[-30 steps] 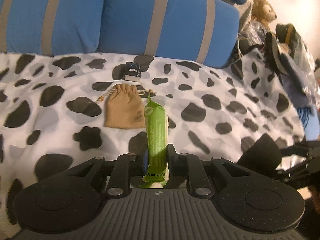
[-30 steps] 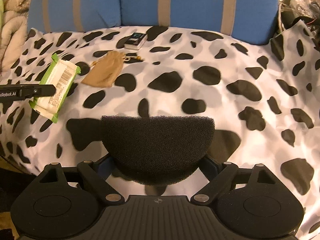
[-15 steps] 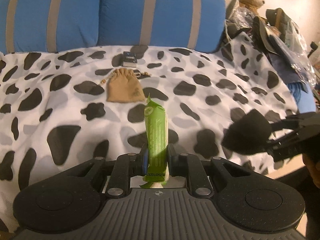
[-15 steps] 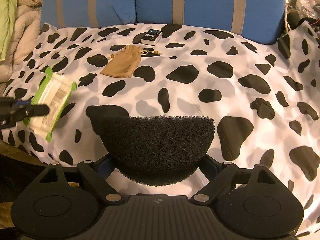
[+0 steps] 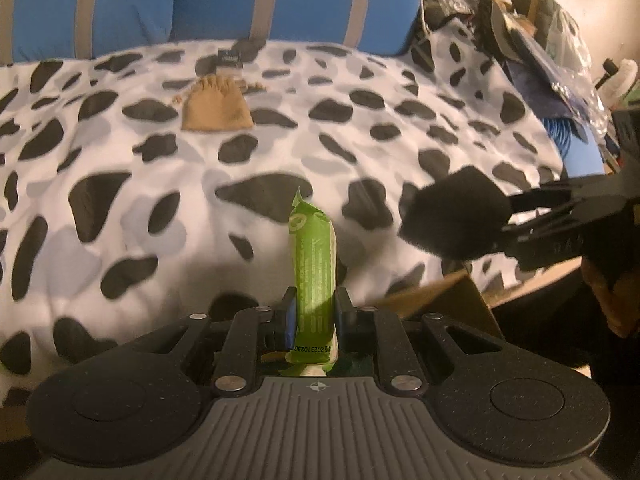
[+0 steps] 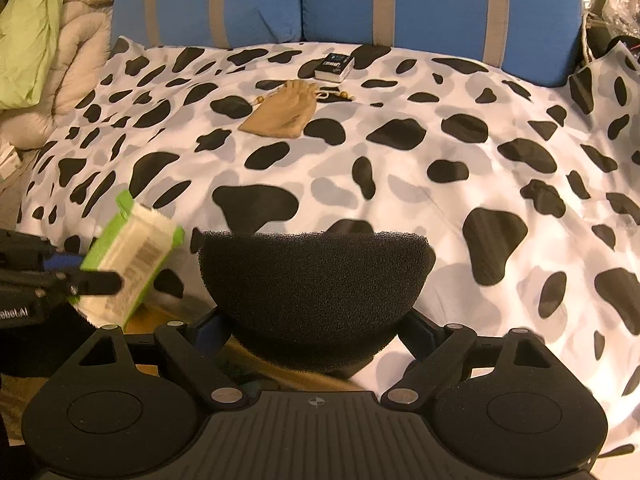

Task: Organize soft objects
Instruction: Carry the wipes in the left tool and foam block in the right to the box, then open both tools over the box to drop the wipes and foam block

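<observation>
While the left gripper (image 5: 314,312) pinches a green wipes pack (image 5: 314,264), the right gripper (image 6: 316,324) clamps a black sponge (image 6: 316,292) at lower centre.

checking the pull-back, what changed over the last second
Both grippers drew back from the bed toward its near edge: the left gripper still clamps the green wipes pack, the right gripper the black sponge. A cardboard box has come into view. The tan pouch and small black box stayed put.
</observation>
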Demonstrator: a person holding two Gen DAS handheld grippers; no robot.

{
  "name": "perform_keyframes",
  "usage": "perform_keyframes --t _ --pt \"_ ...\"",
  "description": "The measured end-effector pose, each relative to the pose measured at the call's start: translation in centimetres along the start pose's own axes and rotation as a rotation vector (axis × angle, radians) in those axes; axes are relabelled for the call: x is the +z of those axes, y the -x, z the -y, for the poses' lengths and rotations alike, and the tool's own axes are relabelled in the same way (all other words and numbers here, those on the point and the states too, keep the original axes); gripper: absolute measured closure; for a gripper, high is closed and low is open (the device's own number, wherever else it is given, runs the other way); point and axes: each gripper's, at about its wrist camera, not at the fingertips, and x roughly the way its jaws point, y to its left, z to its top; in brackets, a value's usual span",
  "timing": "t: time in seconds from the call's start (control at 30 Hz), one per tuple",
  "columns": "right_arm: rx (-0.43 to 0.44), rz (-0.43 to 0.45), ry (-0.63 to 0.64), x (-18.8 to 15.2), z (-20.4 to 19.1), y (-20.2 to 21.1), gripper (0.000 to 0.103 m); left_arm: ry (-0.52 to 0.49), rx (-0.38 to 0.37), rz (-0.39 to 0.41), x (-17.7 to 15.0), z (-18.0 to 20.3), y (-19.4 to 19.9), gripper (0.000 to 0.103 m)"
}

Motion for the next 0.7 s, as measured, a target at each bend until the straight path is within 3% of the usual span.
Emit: perform_keyframes --t 0.53,0.6,0.63,0.67,0.7 --pt "0.039 -0.046 0.038 -3.3 -1.7 1.5 0.013 0.091 0.063 -0.207 -4.3 1.1 -1.3 0.083" --pt "0.041 -0.054 0.05 -3.8 -2.0 1.6 0.013 0.101 0.073 -0.205 -4.4 1.0 -1.2 0.075" --pt "0.041 -0.058 0.056 -3.9 -2.0 1.6 0.013 0.111 0.078 -0.201 -4.4 0.9 -1.1 0.062" --pt "0.042 -0.063 0.062 -4.1 -2.2 1.6 0.013 0.122 0.082 -0.193 -4.3 0.7 -1.0 0.056" --pt "0.043 -0.07 0.071 -4.2 -2.3 1.6 0.013 0.131 0.084 -0.187 -4.2 0.7 -1.0 0.056"
